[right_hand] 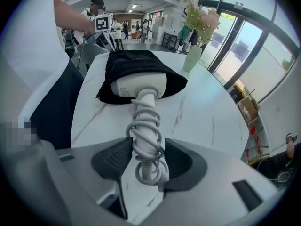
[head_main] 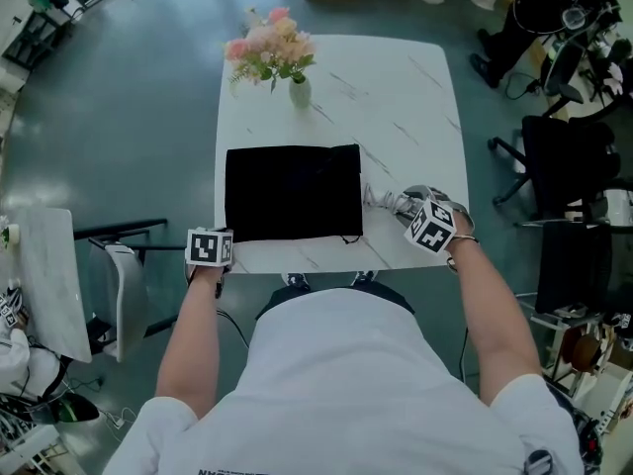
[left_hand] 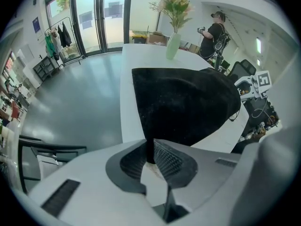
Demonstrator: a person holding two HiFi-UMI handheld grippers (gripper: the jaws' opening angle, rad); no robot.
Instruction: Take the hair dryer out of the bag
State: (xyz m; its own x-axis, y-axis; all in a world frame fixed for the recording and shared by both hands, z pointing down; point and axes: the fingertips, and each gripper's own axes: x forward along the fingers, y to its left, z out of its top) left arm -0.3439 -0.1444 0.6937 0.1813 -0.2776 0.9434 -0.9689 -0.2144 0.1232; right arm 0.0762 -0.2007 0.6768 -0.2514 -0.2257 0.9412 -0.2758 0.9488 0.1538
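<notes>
While the black bag (head_main: 293, 192) lay flat on the white marble table (head_main: 396, 97), its near left corner was pinched by the left gripper (left_hand: 151, 150). The jaws were drawn almost together, and the dark cloth ran straight into the narrow gap between the pads. The white hair dryer (right_hand: 140, 86) was found at the bag's right end, its body partly inside the open mouth and its handle (right_hand: 146, 119) sticking out over the tabletop. A grey cord (right_hand: 149, 142) was wound in coils round that handle. The right gripper (right_hand: 146, 160) was clamped on the wrapped handle, 1 pad pressed against each side. In the head view, 2 bare forearms were stretched forward from a white T-shirt (head_main: 356, 384), and both grippers were pointed steeply down at the table. The left hand was held at the near left edge, the right hand just beside the bag's right side. A vase of pink flowers (head_main: 297, 85) stood beyond the bag.
</notes>
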